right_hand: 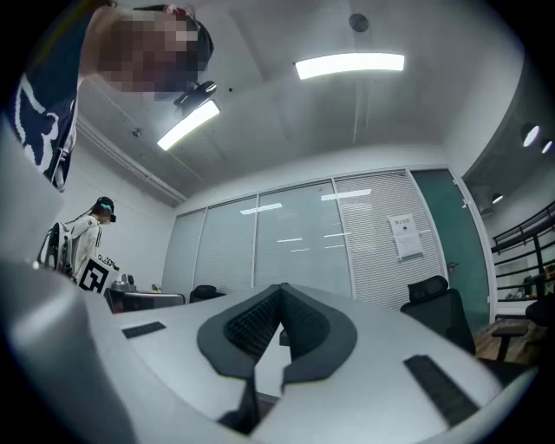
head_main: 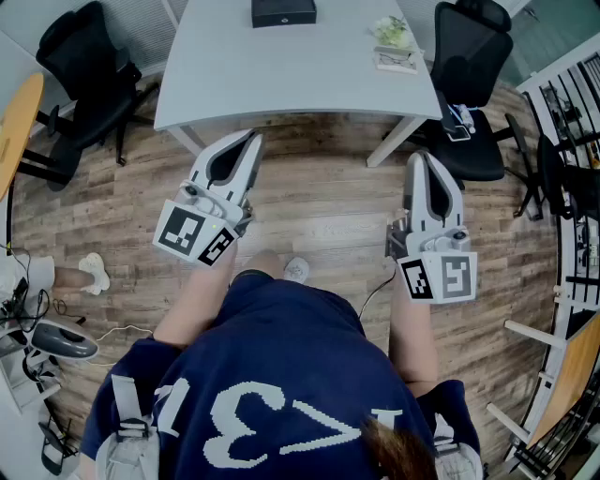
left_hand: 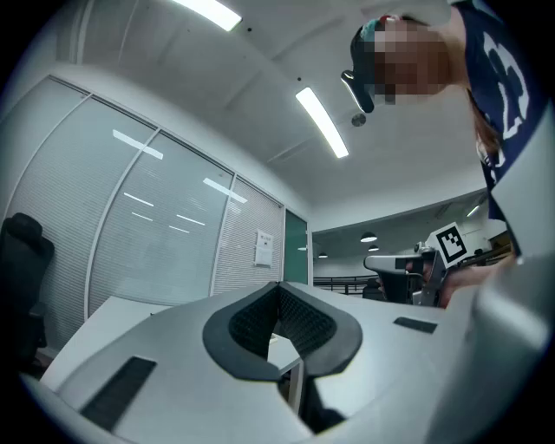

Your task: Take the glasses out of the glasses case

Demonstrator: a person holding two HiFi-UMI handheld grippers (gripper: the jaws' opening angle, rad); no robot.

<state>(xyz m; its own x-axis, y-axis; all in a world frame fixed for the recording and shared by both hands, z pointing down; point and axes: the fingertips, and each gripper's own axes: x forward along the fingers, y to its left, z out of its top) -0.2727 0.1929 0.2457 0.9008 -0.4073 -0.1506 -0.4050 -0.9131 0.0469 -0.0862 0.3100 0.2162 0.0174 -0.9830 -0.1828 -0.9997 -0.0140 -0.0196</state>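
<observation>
**Both claws pressed shut, case waiting at twelve o'clock**

The glasses case [head_main: 283, 11], a dark rectangular box, lies at twelve o'clock on the far side of the pale table [head_main: 281, 80], well apart from both grippers. It looks closed, though it is too small in the head view to be sure. The glasses themselves are not to be seen, so they are presumably inside.

The left gripper [head_main: 250, 139] and the right gripper [head_main: 418, 157] are held out over the floor short of the table's near edge. Each one's own view shows its ribbed pads meeting at the tips with nothing between them.

The case is likely stiff and smooth-skinned, so it may skate on the tabletop. One claw should steady its body while the other lifts the lid at its front lip. The glasses will be light and fragile, and are best pinched at the bridge or a temple near the hinge, never on a lens.

The table is bare and smooth except for some small items [head_main: 394, 45] at one o'clock. A black office chair [head_main: 82, 56] stands at ten o'clock and another [head_main: 473, 42] at two, on a wood-plank floor [head_main: 319, 211]. The gripper views show glass partitions [right_hand: 295, 247] with blinds and ceiling strip lights [right_hand: 349, 64]
</observation>
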